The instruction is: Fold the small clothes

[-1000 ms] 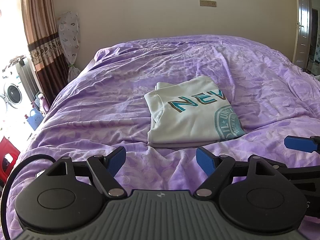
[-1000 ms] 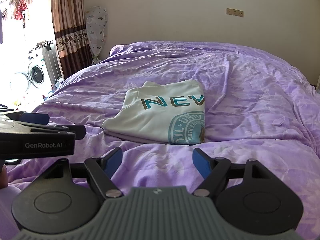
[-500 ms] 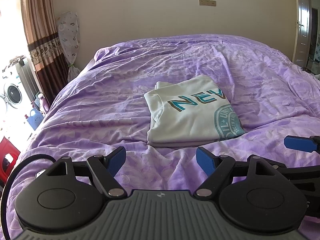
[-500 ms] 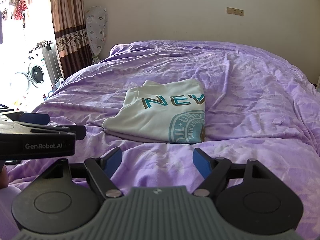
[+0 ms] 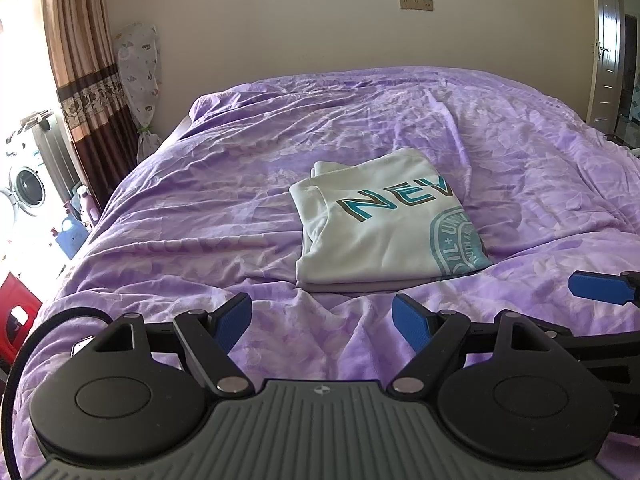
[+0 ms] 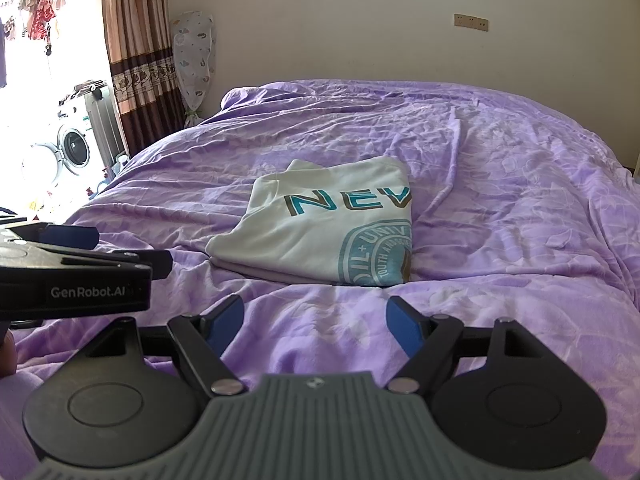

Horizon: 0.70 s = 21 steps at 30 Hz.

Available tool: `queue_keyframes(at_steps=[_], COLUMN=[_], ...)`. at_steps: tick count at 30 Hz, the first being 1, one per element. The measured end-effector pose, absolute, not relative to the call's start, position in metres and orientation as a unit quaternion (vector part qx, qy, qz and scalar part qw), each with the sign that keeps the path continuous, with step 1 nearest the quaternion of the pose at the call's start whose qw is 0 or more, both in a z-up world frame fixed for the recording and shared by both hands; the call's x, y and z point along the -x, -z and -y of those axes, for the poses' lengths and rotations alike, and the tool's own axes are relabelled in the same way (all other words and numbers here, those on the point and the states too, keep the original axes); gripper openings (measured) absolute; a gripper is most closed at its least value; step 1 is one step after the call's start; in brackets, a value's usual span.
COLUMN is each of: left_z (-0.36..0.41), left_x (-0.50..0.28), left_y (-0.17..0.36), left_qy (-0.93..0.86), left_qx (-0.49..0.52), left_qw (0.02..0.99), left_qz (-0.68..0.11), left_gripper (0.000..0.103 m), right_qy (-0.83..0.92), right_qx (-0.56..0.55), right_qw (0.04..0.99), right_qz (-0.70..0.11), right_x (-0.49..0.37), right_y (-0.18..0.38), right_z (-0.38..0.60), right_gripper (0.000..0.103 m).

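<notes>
On bed [image 5: 200, 208], folded shirt [image 5: 380, 236] lies flat. Left gripper [image 5: 322, 320] and right gripper [image 6: 314, 318] hover spread, empty. Snagging an edge risks unfolding layers.

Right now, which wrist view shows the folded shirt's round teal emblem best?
The right wrist view: the round teal emblem on the folded shirt faces the camera and its ring lettering shows large. In the left wrist view the emblem sits at the shirt's right fold, narrower and more oblique.
</notes>
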<state>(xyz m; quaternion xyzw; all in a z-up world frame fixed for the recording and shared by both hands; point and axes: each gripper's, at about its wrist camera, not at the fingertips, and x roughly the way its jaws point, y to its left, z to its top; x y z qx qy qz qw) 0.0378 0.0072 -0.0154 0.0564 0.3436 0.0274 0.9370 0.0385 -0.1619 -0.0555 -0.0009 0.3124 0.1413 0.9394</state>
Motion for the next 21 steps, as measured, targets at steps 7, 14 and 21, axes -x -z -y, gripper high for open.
queue_keyframes(at_steps=[7,14,21], left_z=[-0.0062,-0.0075,-0.0088], left_x=[-0.0365,-0.0367,-0.0374], left_y=[0.0171,0.0167,0.0153], left_qy=[-0.029,-0.029,-0.027], left_qx=[-0.059,-0.060,-0.061], left_qw=[0.937,0.937,0.937], left_qz=[-0.344,-0.343,-0.344], left_gripper=[0.093,0.093,0.093], right_qy=[-0.143,-0.142,-0.142], right_qx=[0.001,0.001,0.000], right_qw=[0.939,0.939,0.939], right_qz=[-0.313,-0.313,-0.314], right_x=[-0.0390,-0.0388,-0.0390], right_y=[0.0568,0.0562,0.0561], right_z=[0.1626,0.1623,0.1622], right_gripper=[0.074,0.074,0.074])
